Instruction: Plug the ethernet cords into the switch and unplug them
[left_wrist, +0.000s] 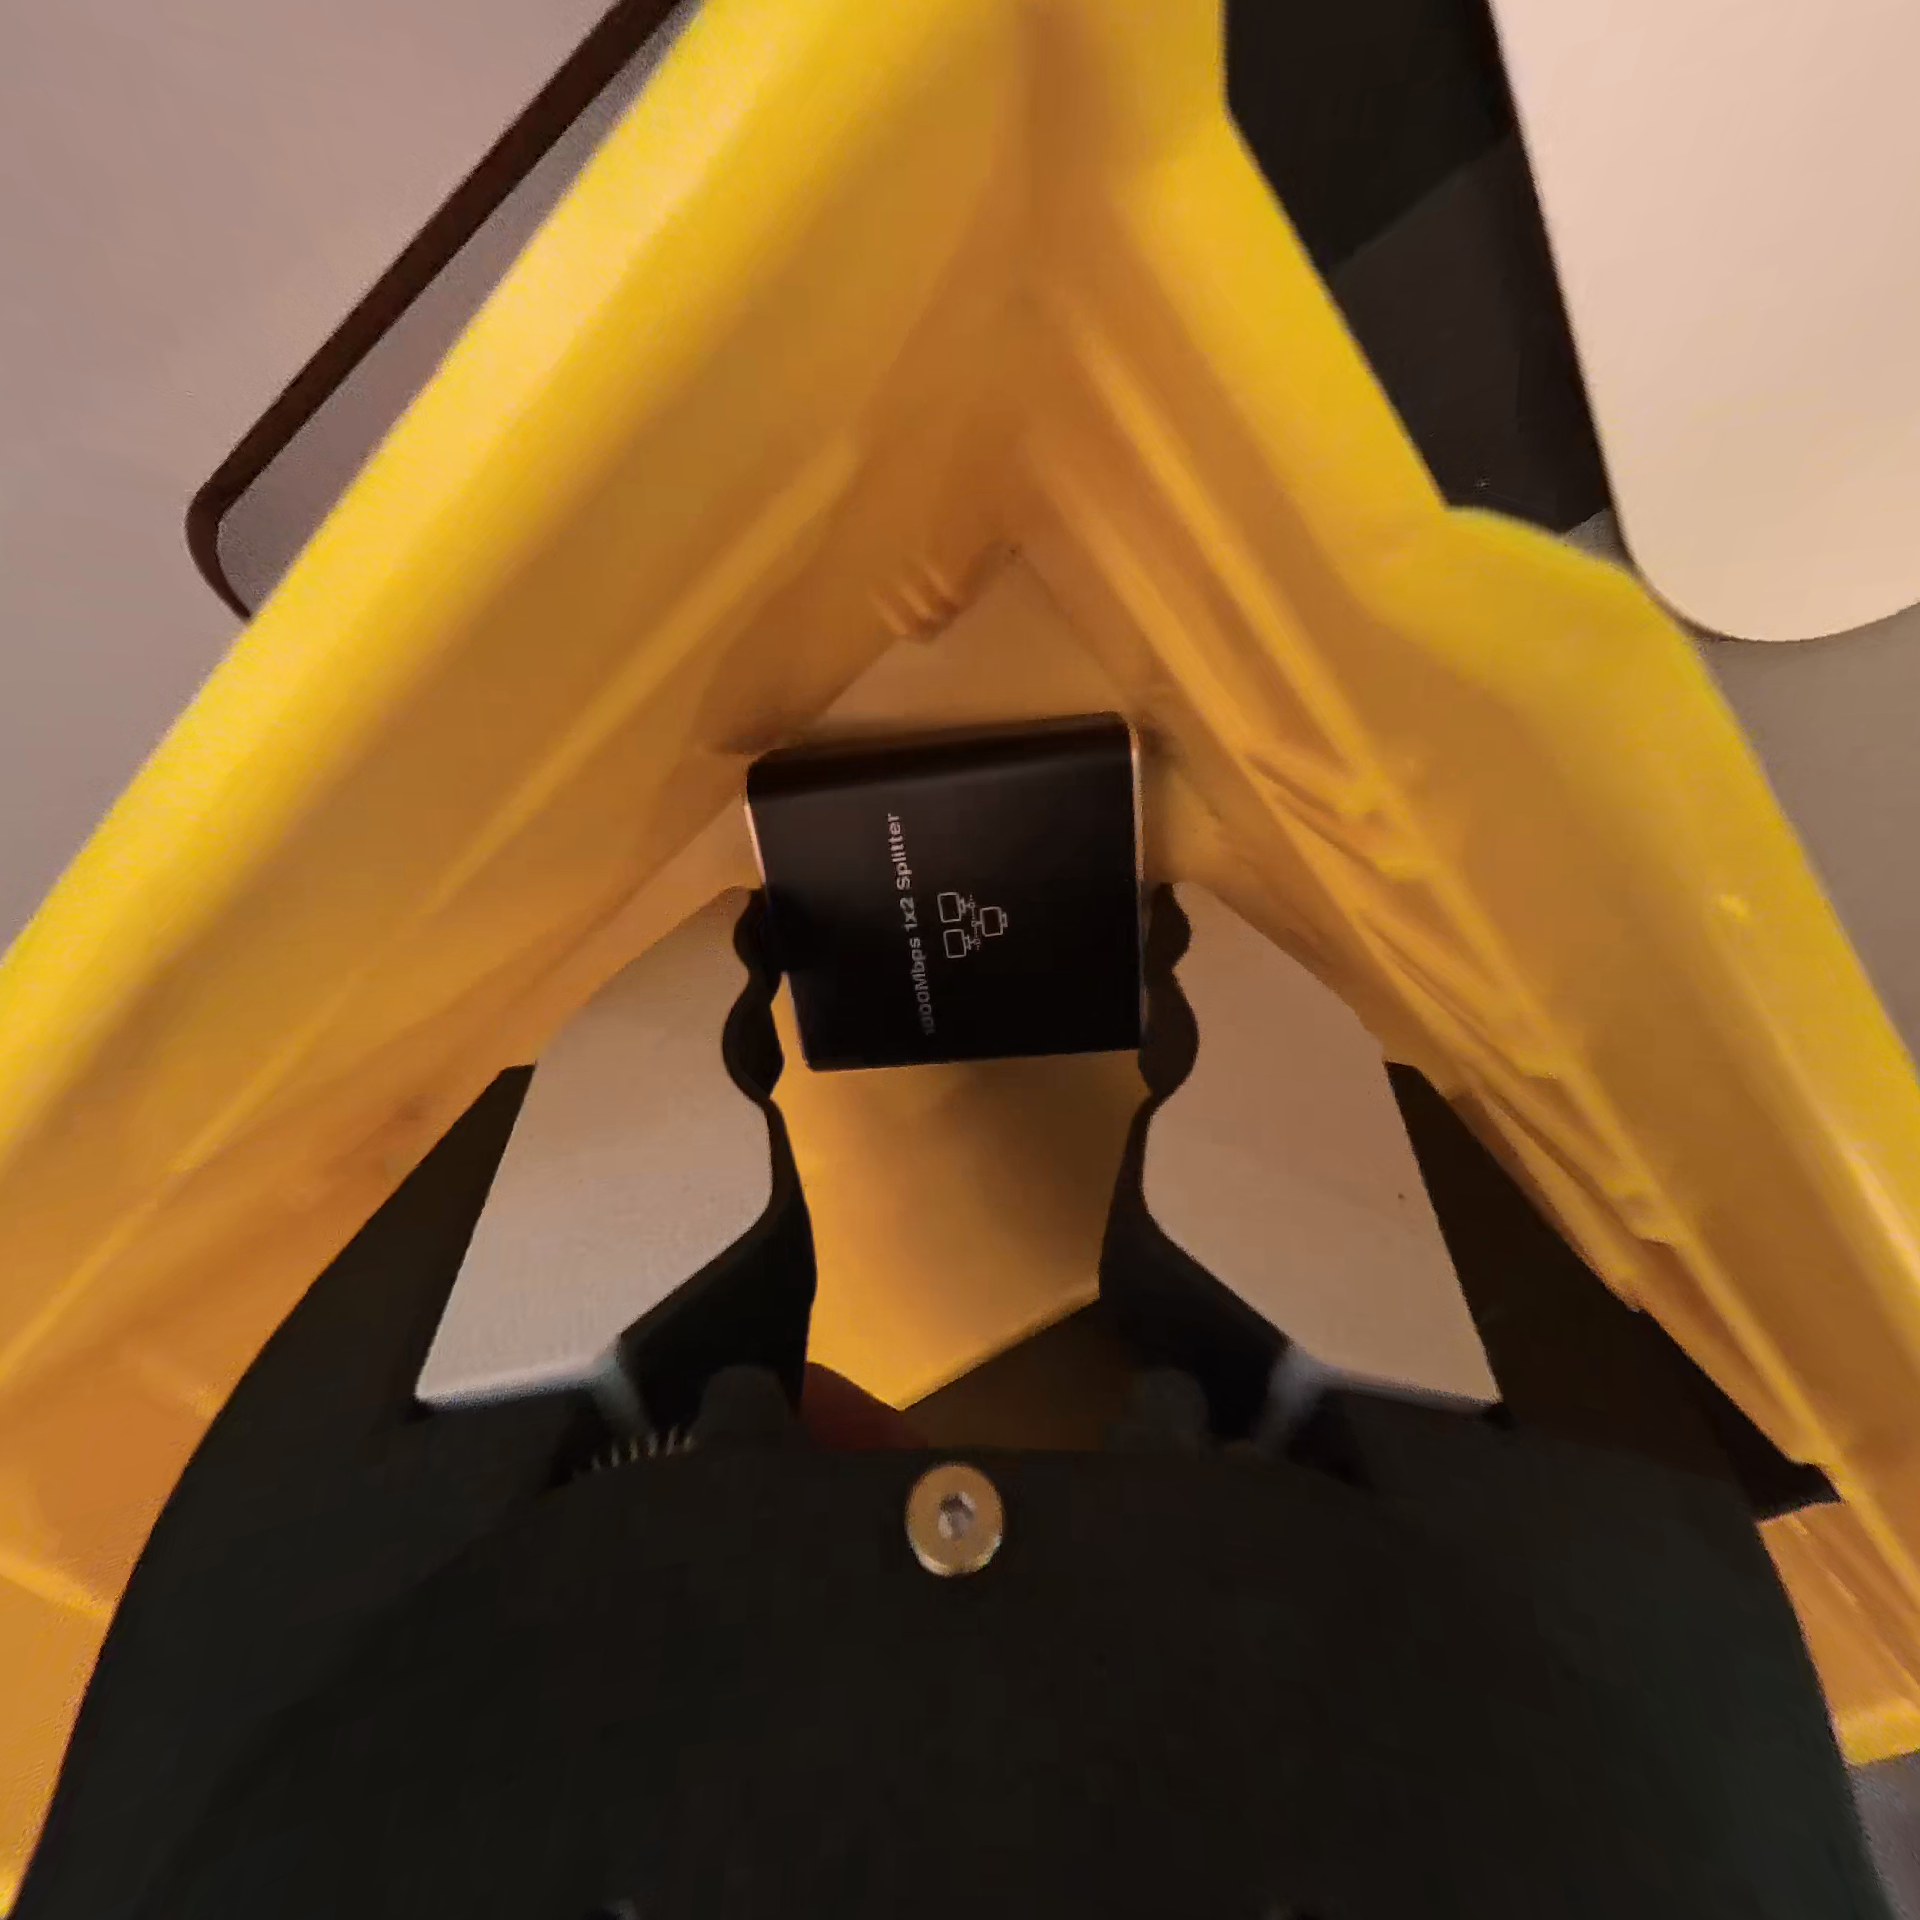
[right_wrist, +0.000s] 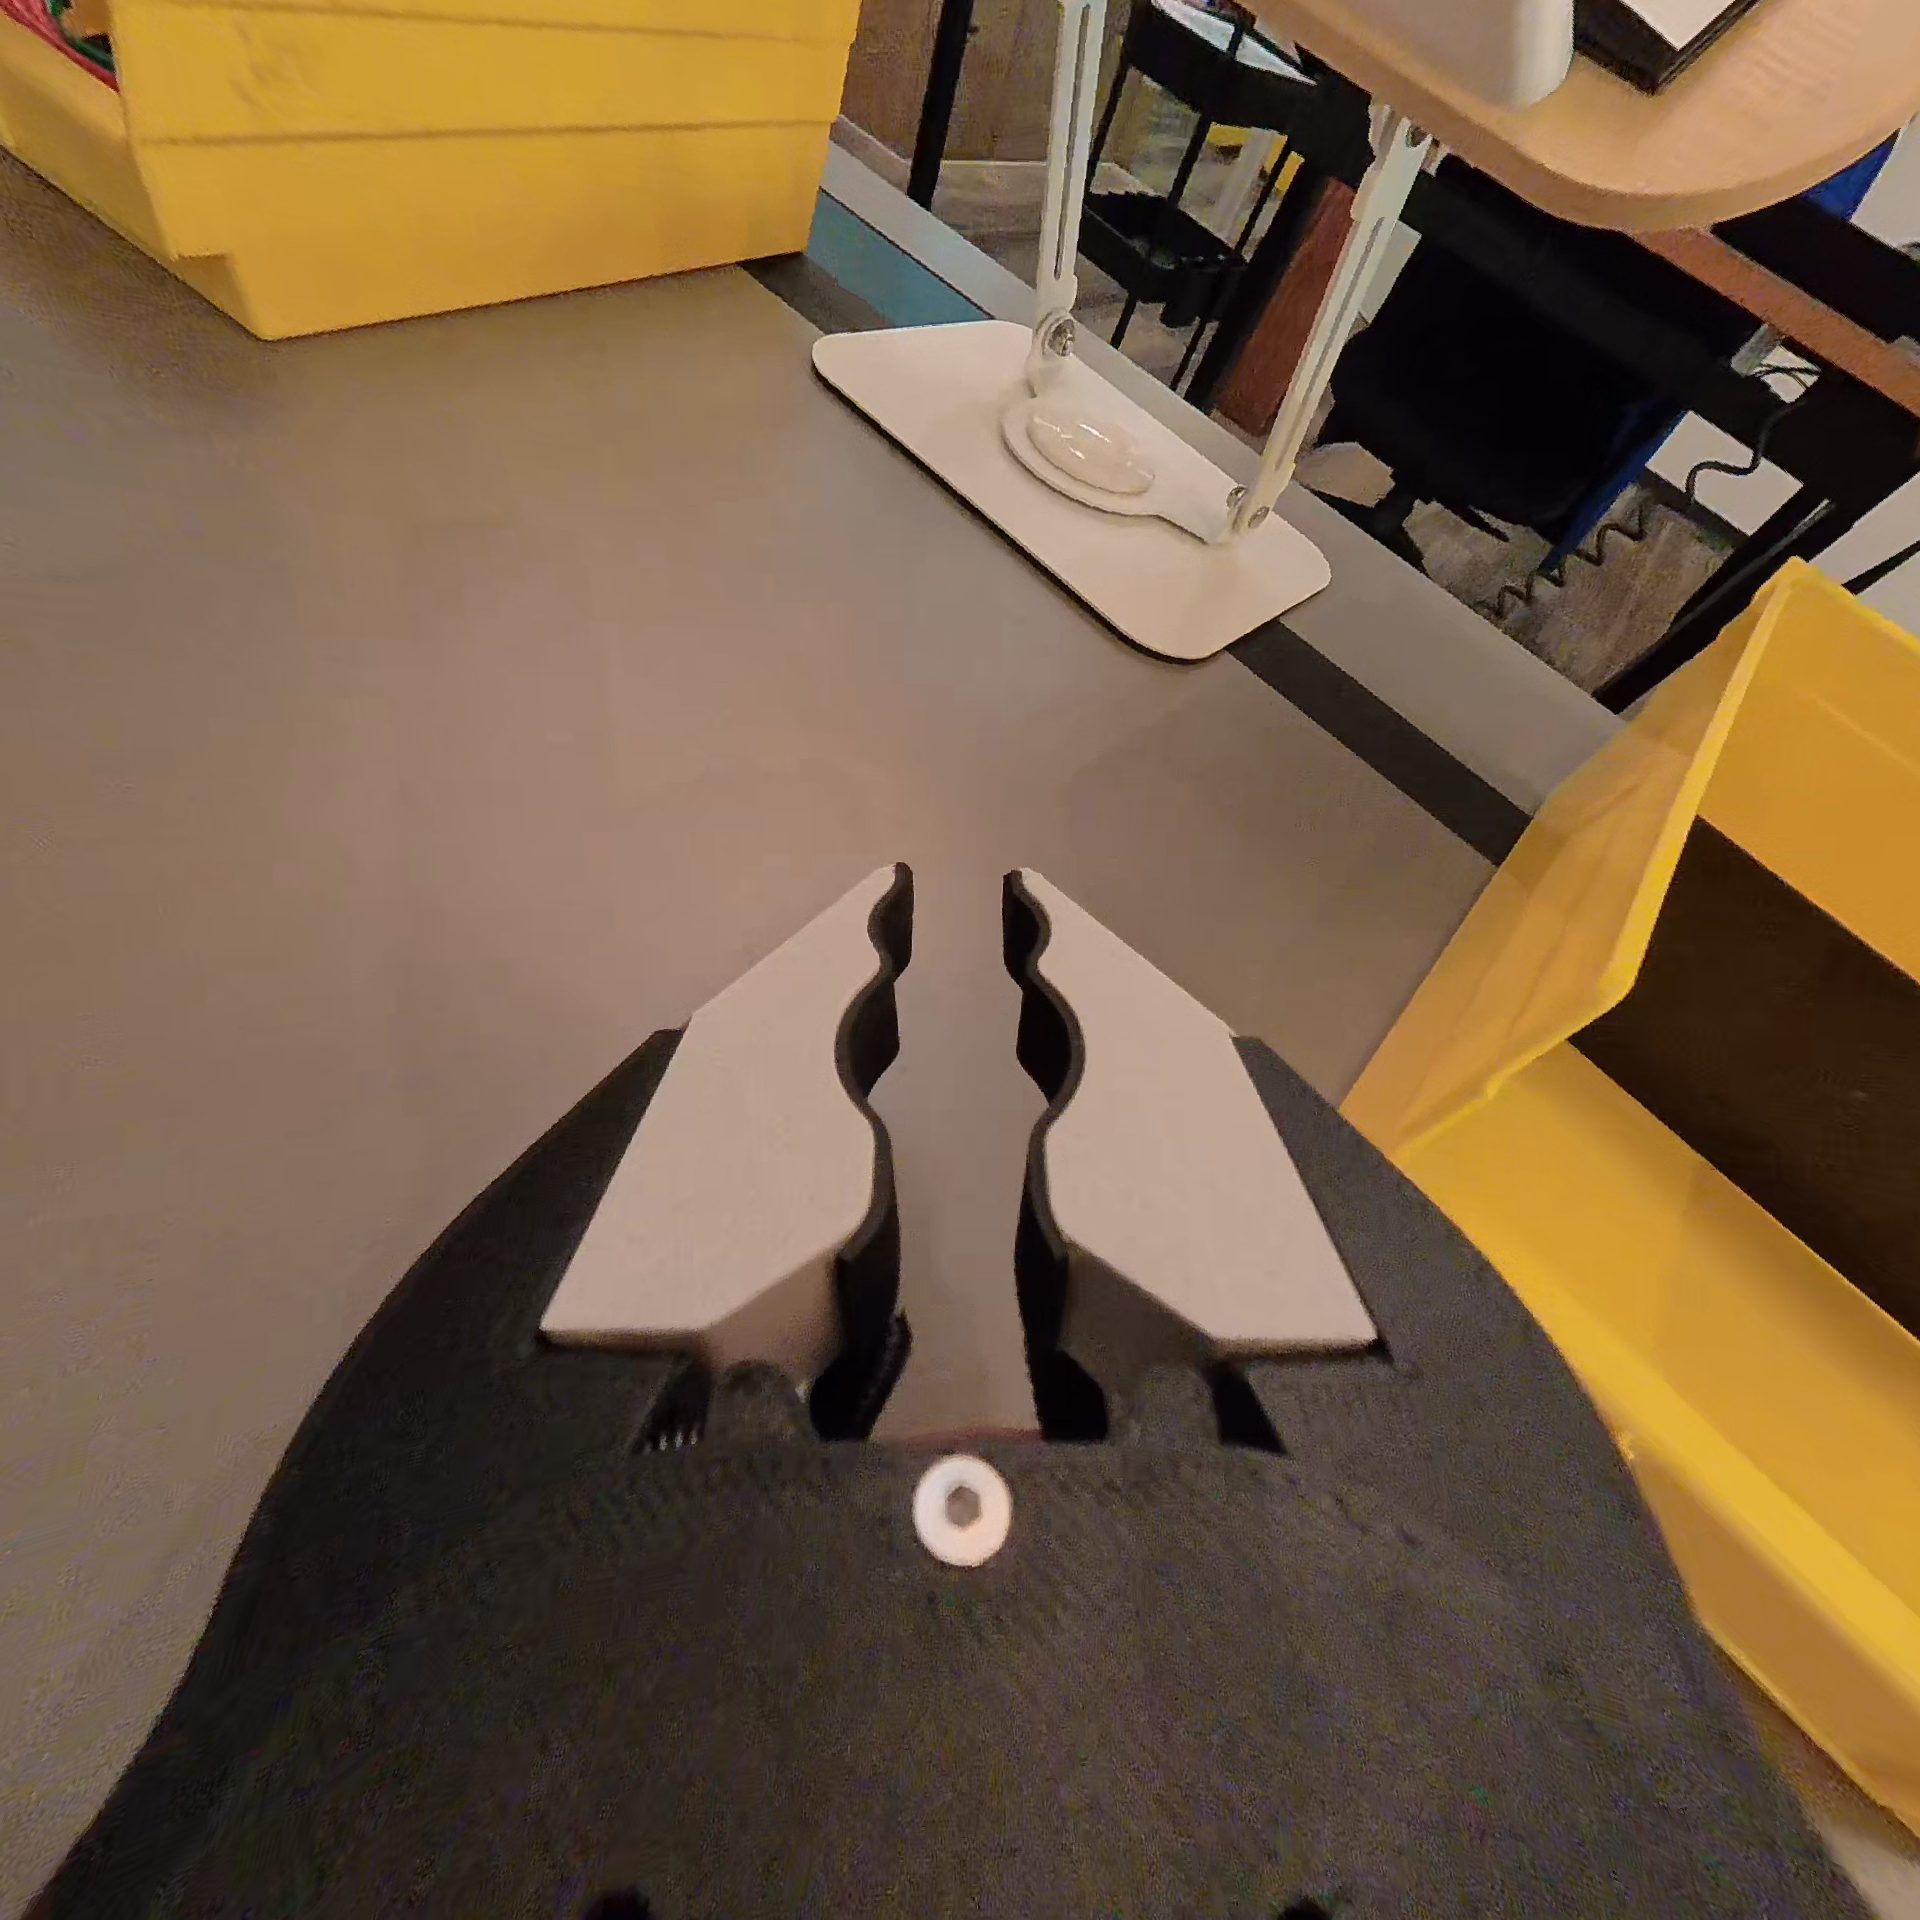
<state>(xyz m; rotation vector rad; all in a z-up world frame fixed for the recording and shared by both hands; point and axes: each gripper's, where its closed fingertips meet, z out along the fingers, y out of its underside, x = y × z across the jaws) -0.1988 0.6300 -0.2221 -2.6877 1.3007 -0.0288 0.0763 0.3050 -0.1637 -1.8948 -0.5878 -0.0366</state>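
Note:
The switch (left_wrist: 951, 894) is a small black box with white print on top. It sits in the inside corner of a yellow bin (left_wrist: 499, 748) in the left wrist view. My left gripper (left_wrist: 961, 925) is shut on the switch, one black finger (left_wrist: 753, 997) pressing on each side. My right gripper (right_wrist: 958, 883) is empty, its jaws a narrow gap apart, low over the grey table (right_wrist: 468, 779). No ethernet cord shows clearly in either view; red and green bits (right_wrist: 62, 42) peek out of a far yellow bin.
A yellow bin (right_wrist: 1662, 1195) stands close on the right of my right gripper. Another yellow bin (right_wrist: 468, 156) stands at the far left. A white lamp base (right_wrist: 1070, 499) sits near the table's far edge (right_wrist: 1371, 717). A white rounded object (left_wrist: 1766, 312) shows beyond the bin. Tip to tip, the grippers are about 45 cm apart.

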